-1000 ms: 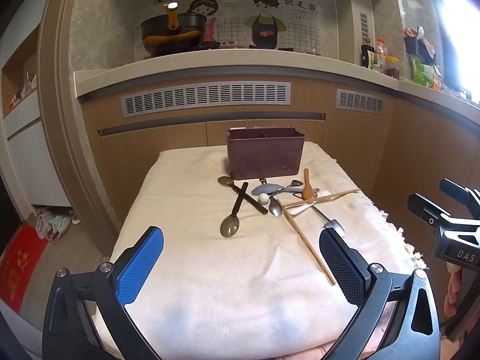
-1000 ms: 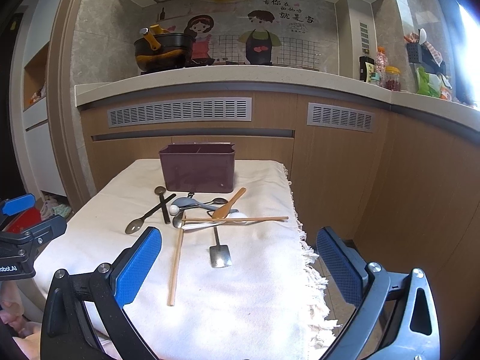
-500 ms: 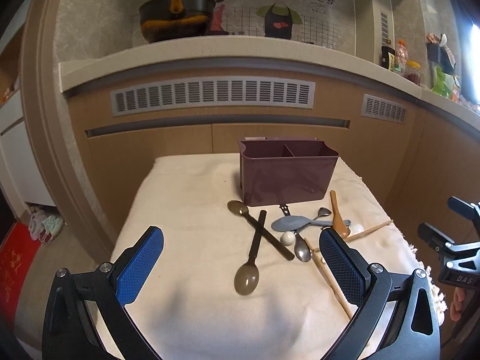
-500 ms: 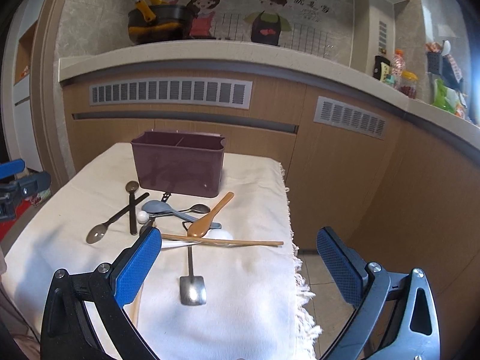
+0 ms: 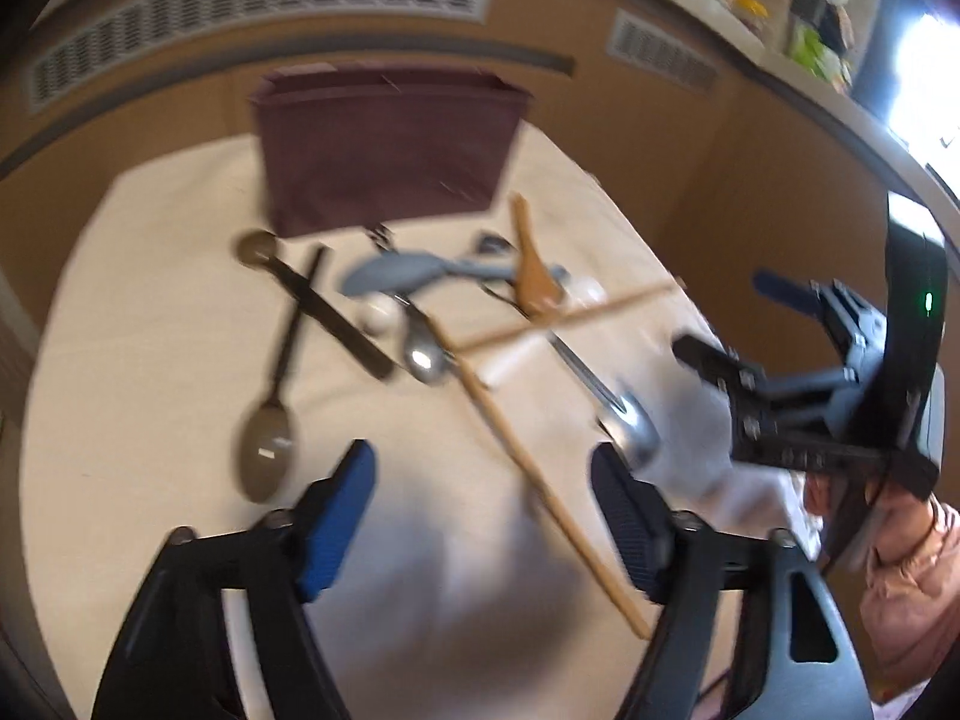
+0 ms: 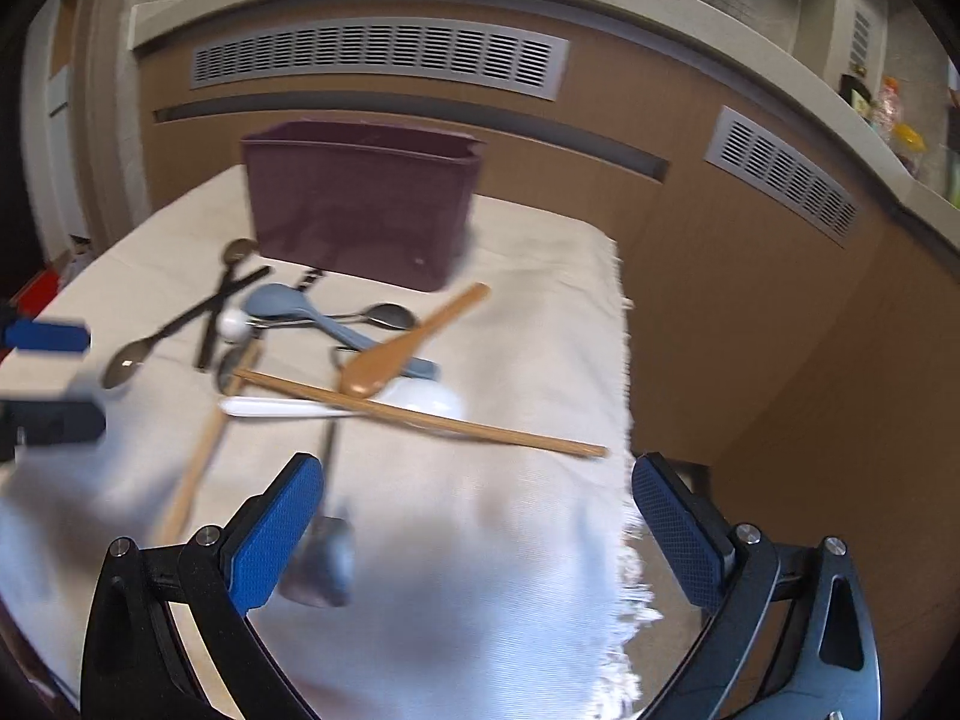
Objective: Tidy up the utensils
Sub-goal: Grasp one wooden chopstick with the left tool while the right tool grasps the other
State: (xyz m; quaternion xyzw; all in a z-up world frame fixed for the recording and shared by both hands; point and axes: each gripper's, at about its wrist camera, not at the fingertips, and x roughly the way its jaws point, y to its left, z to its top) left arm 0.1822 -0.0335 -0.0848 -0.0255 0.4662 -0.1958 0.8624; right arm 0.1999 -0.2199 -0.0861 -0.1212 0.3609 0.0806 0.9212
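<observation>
Mixed spoons point(image 6: 384, 360) and crossed chopsticks point(image 6: 420, 414) lie jumbled before a maroon caddy point(image 6: 360, 204).

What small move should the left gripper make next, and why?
Probably ease the left gripper down and close on the near chopstick. Both grippers are open and empty, the maroon holder has no utensils visibly standing in it, and that chopstick already lies between the left pads.
</observation>
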